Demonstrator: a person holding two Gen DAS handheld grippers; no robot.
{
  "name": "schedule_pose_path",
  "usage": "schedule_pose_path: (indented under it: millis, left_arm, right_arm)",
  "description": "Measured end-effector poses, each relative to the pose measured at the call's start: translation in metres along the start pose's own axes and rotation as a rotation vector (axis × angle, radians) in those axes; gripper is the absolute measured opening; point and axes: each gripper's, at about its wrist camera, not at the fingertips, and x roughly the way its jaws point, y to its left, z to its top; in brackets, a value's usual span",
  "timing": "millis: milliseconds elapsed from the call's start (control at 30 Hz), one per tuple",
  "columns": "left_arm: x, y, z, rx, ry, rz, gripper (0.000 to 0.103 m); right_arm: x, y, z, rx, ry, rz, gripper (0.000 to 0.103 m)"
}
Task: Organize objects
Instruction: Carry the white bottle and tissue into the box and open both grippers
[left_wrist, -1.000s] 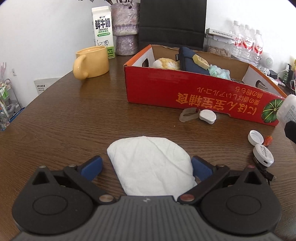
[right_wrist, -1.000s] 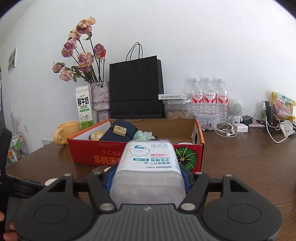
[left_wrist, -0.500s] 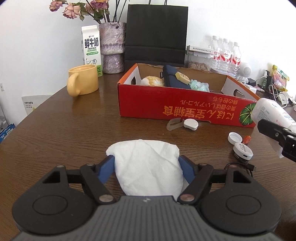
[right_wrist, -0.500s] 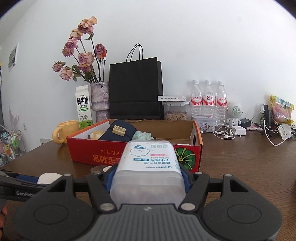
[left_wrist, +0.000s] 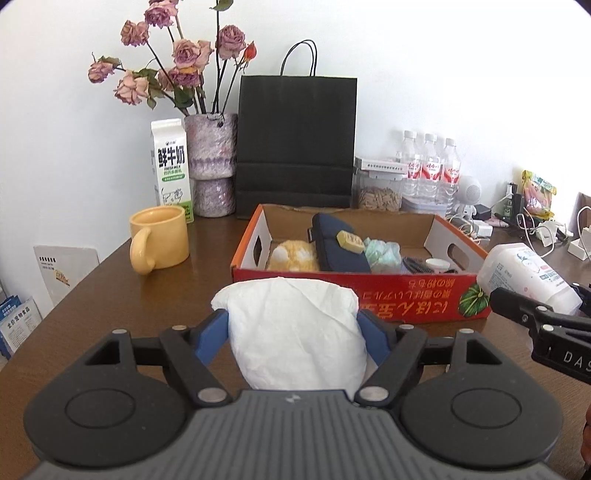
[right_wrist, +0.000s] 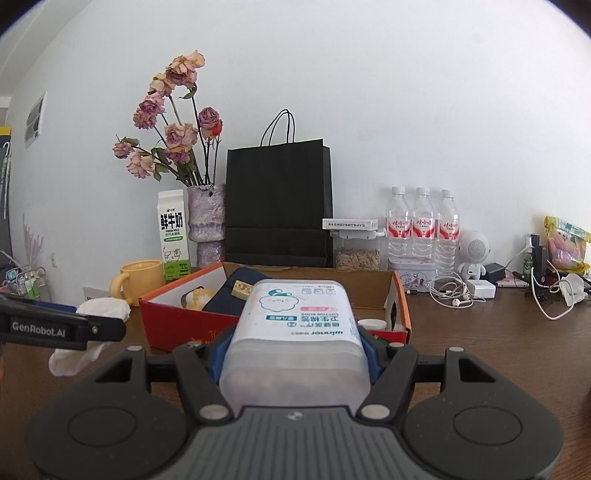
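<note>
Sorting looks partly done, judged from how things lie: the red cardboard box (left_wrist: 362, 295) on the table (left_wrist: 92, 288) already holds several things, while two more are in the grippers and not yet in it. The left gripper (left_wrist: 293, 328) is clamped on a white crumpled cloth (left_wrist: 295, 332), its blue pads pressing the sides, and holds it clear of the table just in front of the box. The right gripper (right_wrist: 293, 347) is clamped on a translucent cotton-bud container (right_wrist: 295, 332), held near the box's right end. Inside the box lie a yellow plush toy (left_wrist: 293, 254), a dark blue pouch (left_wrist: 338, 245) with a small tan block (left_wrist: 349, 240) on top, a pale green bundle (left_wrist: 382, 251), a dark comb-like item (left_wrist: 415, 265) and a small white lid or jar (left_wrist: 437, 264). The yellow mug (left_wrist: 162, 238) beside the box shows nothing of its inside. What is left, apparently, is placing both held items.
</note>
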Motion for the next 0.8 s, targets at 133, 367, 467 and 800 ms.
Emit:
schedule_pose_path:
  millis: [133, 367, 467, 800]
  left_arm:
    - [0.010, -0.007, 0.020, 0.005, -0.041, -0.017, 0.078]
    - [0.039, -0.022, 0.052, -0.025, -0.093, -0.052, 0.078]
    - [0.058, -0.030, 0.064, -0.034, -0.103, -0.058, 0.078]
    - [0.129, -0.055, 0.082, -0.049, -0.094, -0.047, 0.078]
  right_arm:
    - [0.014, 0.001, 0.018, -0.015, -0.018, -0.006, 0.065]
    - [0.058, -0.002, 0.043, -0.024, -0.023, -0.036, 0.065]
    - [0.082, -0.005, 0.049, -0.013, -0.012, -0.046, 0.065]
    - [0.152, -0.030, 0.048, 0.047, 0.006, -0.078, 0.065]
